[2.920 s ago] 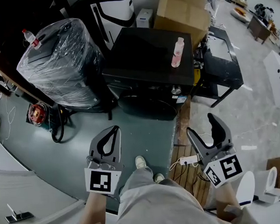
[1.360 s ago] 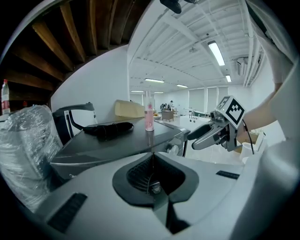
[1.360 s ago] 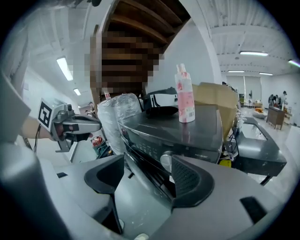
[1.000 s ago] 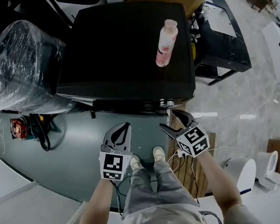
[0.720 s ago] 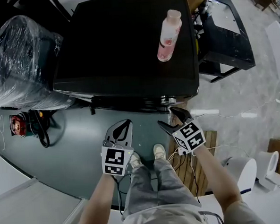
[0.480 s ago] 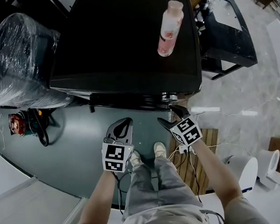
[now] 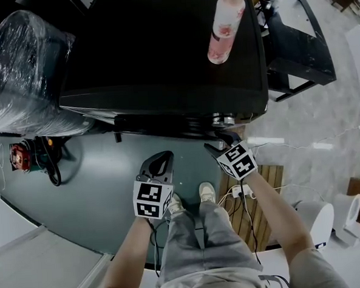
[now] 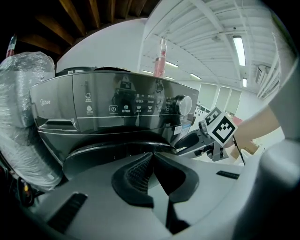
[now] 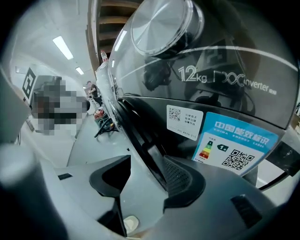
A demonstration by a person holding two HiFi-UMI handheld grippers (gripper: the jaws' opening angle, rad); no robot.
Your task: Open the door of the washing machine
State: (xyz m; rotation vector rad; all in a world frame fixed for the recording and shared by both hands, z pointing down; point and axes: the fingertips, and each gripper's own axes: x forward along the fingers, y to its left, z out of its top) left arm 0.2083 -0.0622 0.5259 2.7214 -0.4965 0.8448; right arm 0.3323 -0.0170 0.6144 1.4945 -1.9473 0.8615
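The black washing machine (image 7: 162,56) stands with its front toward the person, and the long side of its top runs left to right across the head view. A pink bottle (image 7: 224,23) stands upright on the top, near the right rear. The round door (image 8: 108,152) sits on the front, below the control panel and its dial (image 8: 183,105), and faces out at the person's legs.

The right gripper (image 7: 222,144) is pushed in under the machine's front overhang at its right end. Its marker cube is tilted and the forearm (image 7: 275,207) stretches forward and inward. Its jaws stand apart astride the door's right rim (image 9: 140,136). The dark edge runs down between them and lies against the inner face of the right pad (image 9: 180,176), while the other jaw stays clear of it. An energy label (image 9: 236,150) is stuck just beside that rim.

The left gripper (image 7: 164,158) hangs lower and well back from the front, over the grey floor — its jaws pressed together with nothing between them, pointing up at the door.
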